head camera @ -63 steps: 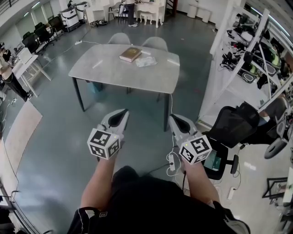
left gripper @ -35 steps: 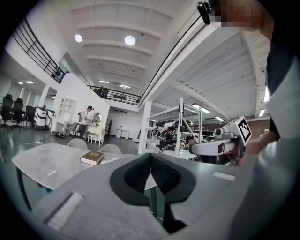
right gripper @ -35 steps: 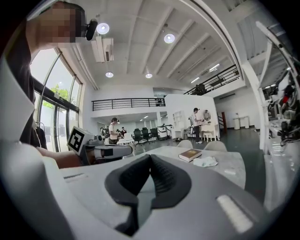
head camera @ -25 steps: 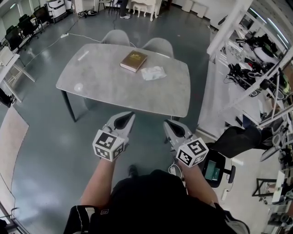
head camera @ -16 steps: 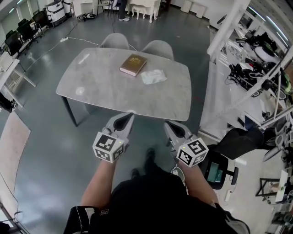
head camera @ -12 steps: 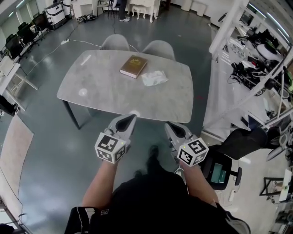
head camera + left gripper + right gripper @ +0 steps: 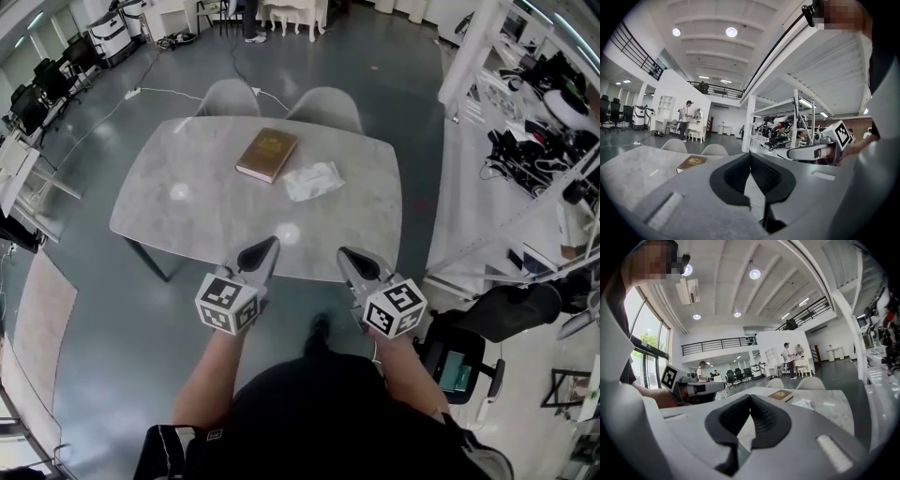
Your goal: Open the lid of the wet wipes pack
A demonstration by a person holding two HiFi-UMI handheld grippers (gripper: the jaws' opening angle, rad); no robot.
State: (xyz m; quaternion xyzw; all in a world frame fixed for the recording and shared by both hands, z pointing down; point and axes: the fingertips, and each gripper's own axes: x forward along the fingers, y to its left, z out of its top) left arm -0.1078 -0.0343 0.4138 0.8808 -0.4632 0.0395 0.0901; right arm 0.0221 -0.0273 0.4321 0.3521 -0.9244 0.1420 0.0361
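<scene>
The white wet wipes pack (image 7: 313, 180) lies on the grey table (image 7: 187, 220), right of a brown book (image 7: 266, 154); in the right gripper view the wet wipes pack (image 7: 804, 403) lies beyond the jaws. My left gripper (image 7: 273, 243) is shut and empty, held over the table's near edge. My right gripper (image 7: 343, 253) is shut and empty too, level with it and to its right. Both are well short of the pack. In the left gripper view the left gripper (image 7: 750, 154) points across the table towards the book (image 7: 692, 162).
Two grey chairs (image 7: 323, 105) stand at the table's far side. White shelving (image 7: 525, 112) with equipment rises at the right, a black office chair (image 7: 473, 347) near my right elbow. Desks and a standing person (image 7: 789, 359) are far behind.
I have walked up to the table: it has come nearer in the head view, and both shut grippers now reach its near edge.
</scene>
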